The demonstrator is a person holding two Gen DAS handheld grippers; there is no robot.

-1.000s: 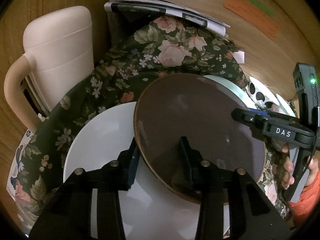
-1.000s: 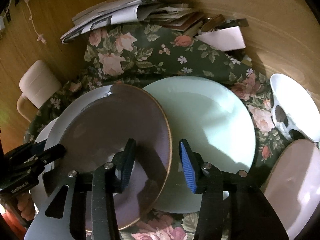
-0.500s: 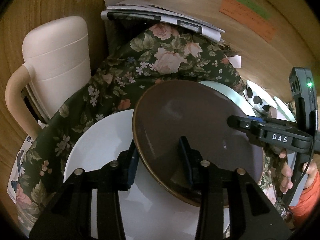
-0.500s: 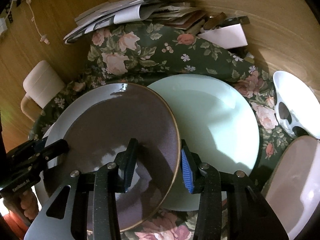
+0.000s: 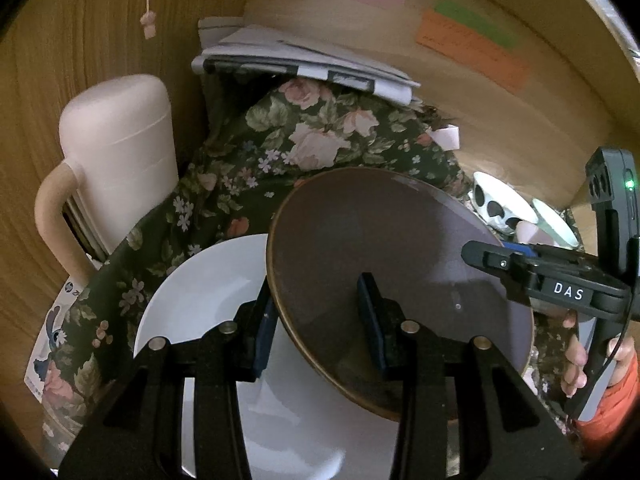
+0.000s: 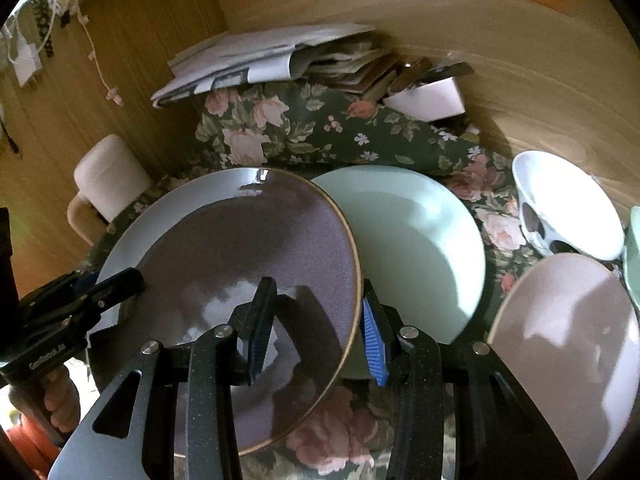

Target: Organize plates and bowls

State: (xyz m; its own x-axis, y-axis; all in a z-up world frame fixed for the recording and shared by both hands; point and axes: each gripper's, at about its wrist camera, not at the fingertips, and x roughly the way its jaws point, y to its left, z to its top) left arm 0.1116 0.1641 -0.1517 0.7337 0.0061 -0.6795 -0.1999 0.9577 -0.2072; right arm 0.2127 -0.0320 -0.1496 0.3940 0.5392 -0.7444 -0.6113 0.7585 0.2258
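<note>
Both hand-held grippers grip one brown plate above the flowery tabletop.

The flowery cloth (image 6: 320,128) covers the tabletop. The brown plate (image 6: 240,264) is tilted, lifted over a white plate (image 5: 208,292) and next to a pale green plate (image 6: 420,240). The left hand-held gripper (image 5: 316,320) pinches the brown plate's left rim between its fingers. The right hand-held gripper (image 6: 316,320) pinches the right rim the same way. A pink plate (image 6: 568,340) and a spotted white bowl (image 6: 564,208) sit on the right. A cream jug (image 5: 116,160) stands at the left.
</note>
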